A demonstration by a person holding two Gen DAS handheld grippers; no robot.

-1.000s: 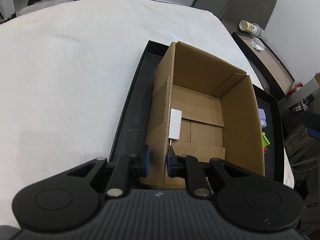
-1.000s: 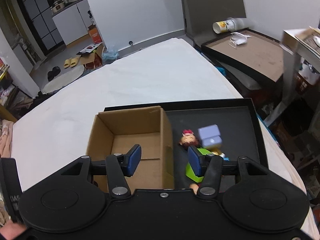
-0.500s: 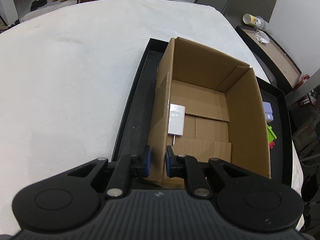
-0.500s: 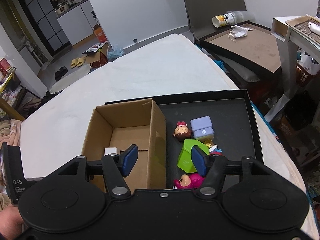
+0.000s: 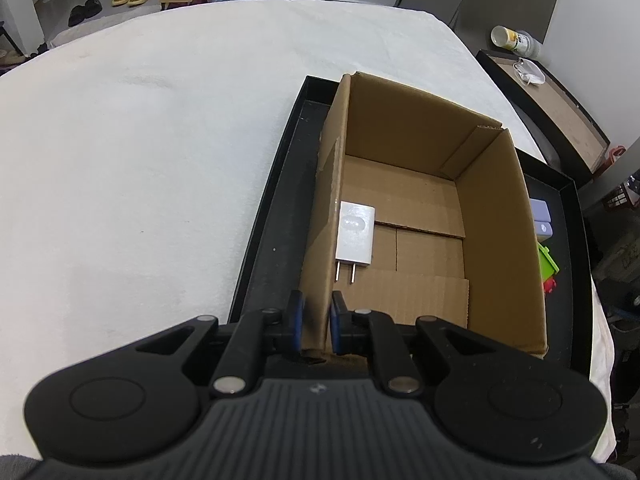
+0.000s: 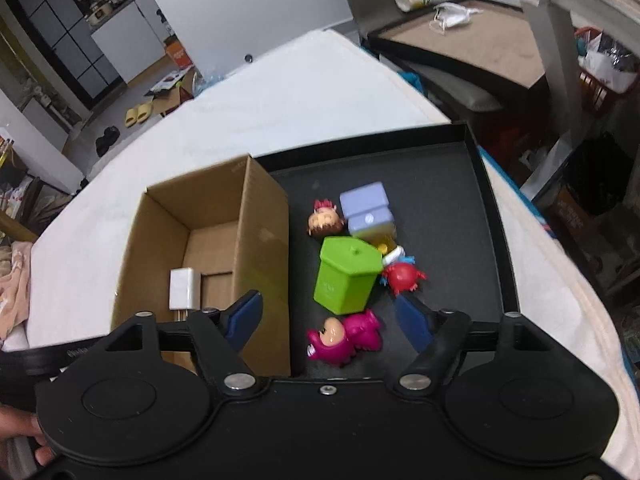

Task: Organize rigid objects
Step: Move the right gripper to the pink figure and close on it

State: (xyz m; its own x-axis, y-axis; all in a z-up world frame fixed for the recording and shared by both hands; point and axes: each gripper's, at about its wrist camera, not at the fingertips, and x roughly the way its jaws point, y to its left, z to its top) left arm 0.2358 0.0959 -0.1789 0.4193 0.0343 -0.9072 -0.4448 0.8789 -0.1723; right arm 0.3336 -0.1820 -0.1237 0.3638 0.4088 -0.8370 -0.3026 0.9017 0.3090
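Your left gripper (image 5: 317, 322) is clamped on the near-left wall of the open brown cardboard box (image 5: 424, 216); hold it steady. Your right gripper (image 6: 330, 316) hangs spread wide and empty above the black tray (image 6: 486, 200), over the pink toy figure (image 6: 344, 338) and green plastic bin (image 6: 346, 274). Lower straight, close on one toy, then drop it beside the white charger plug (image 6: 183, 290) lying in the box
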